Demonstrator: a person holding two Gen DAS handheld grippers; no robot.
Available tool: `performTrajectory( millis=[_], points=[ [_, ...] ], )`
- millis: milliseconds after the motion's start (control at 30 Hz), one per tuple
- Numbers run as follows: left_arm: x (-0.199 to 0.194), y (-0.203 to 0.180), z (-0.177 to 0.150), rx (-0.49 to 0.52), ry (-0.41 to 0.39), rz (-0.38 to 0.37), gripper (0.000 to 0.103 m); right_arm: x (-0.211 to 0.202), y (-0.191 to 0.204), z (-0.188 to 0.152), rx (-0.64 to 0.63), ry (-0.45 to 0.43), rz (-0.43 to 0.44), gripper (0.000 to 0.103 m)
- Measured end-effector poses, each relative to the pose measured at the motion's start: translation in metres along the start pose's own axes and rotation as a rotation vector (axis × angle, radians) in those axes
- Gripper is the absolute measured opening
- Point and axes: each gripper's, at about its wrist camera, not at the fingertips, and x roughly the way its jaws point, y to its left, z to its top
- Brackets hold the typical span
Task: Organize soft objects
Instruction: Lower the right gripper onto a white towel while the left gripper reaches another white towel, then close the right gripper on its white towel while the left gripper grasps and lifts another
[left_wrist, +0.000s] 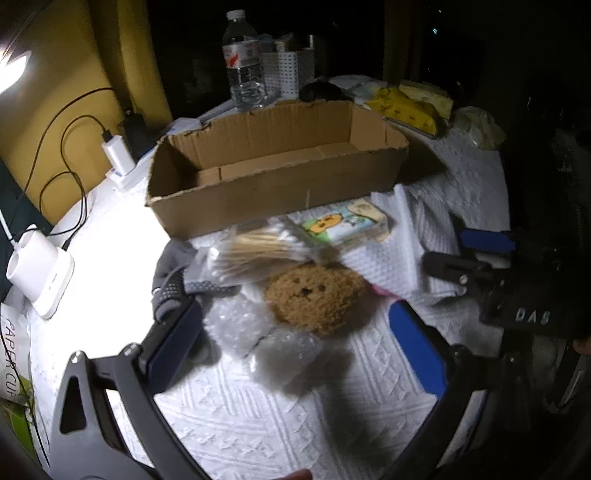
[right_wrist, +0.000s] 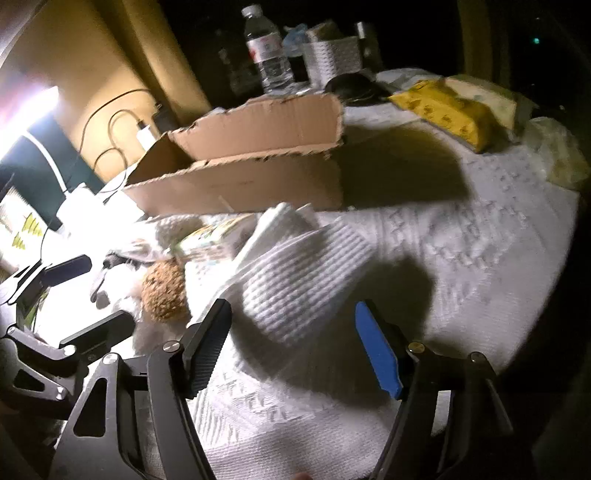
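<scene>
A table covered with a white textured cloth (left_wrist: 258, 424), lit hard from the left, dark at the right. The left gripper (left_wrist: 295, 343) points down at a small brown plush bear face (left_wrist: 317, 299), its two fingers spread wide on either side with nothing between the pads. The bear lies on clear bubble wrap (left_wrist: 236, 332), beside a grey dotted glove (left_wrist: 170, 291) and a bag of wooden sticks (left_wrist: 258, 251). The right gripper (right_wrist: 291, 347) is also spread wide, empty, above a folded white ribbed towel (right_wrist: 295, 284) near the bear. Behind these stands an open, empty cardboard box (left_wrist: 273, 184), with a water bottle (left_wrist: 243, 62) and a yellow pack (left_wrist: 406, 107) further back
</scene>
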Motion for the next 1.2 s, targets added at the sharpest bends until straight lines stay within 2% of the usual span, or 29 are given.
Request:
performTrajectory(
  millis=[33, 100, 167, 200, 333, 400, 633, 833, 1067, 1200],
  points=[
    [0.001, -0.002, 0.001, 0.003, 0.002, 0.000, 0.102, 0.002, 0.001, 0.000, -0.009, 0.004, 0.015, 0.067],
    [0.002, -0.006, 0.002, 0.007, 0.004, 0.001, 0.102, 0.005, 0.002, 0.000, -0.016, 0.013, 0.033, 0.042],
    [0.002, -0.011, 0.003, 0.014, 0.003, 0.002, 0.102, 0.004, 0.001, 0.000, -0.020, 0.005, 0.048, 0.033],
    [0.002, -0.013, 0.004, 0.018, 0.003, 0.002, 0.102, 0.001, 0.001, 0.000, -0.026, -0.007, 0.047, 0.024],
    [0.003, -0.024, 0.008, 0.036, 0.005, 0.004, 0.102, -0.013, -0.006, 0.002, -0.026, -0.046, 0.036, 0.022],
    [0.005, -0.029, 0.010, 0.046, 0.005, 0.001, 0.102, -0.019, -0.013, 0.002, -0.027, -0.068, 0.030, 0.013],
    [0.010, -0.061, 0.019, 0.100, 0.003, -0.016, 0.102, -0.036, -0.044, 0.002, 0.023, -0.103, -0.009, 0.013],
    [0.018, -0.089, 0.030, 0.133, 0.004, -0.039, 0.102, -0.039, -0.075, 0.005, 0.058, -0.118, -0.082, 0.013],
    [0.035, -0.114, 0.045, 0.169, 0.021, -0.070, 0.102, -0.032, -0.094, 0.004, 0.070, -0.108, -0.088, 0.013],
    [0.053, -0.126, 0.051, 0.197, 0.039, -0.046, 0.101, -0.033, -0.105, 0.005, 0.096, -0.117, -0.082, 0.013]
  ],
)
